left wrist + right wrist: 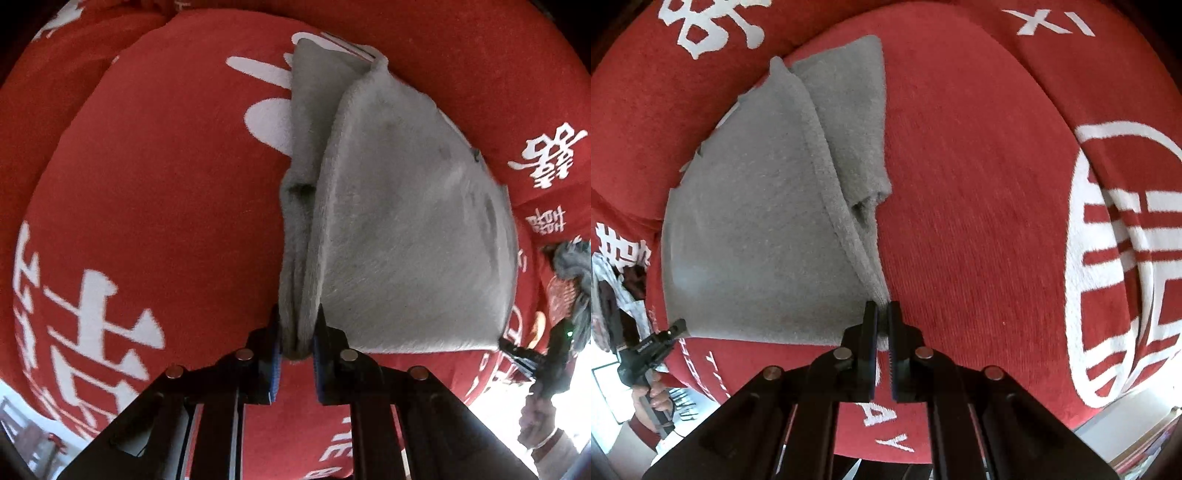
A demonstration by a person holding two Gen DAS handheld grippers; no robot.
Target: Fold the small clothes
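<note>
Grey fleece garment (406, 229) lies partly folded on a red blanket (155, 192) with white lettering, a narrower flap doubled under along one side. Left gripper (297, 332) is clenched on the garment's near corner at the folded edge, bunched layers pinched between its fingers (275, 354); right gripper (882, 325) is clamped on the opposite near corner, fingers (870, 332) almost together with only a thin edge of cloth between. Relative to the garment, a hand (655, 398) holds the left tool just off its near edge.
</note>
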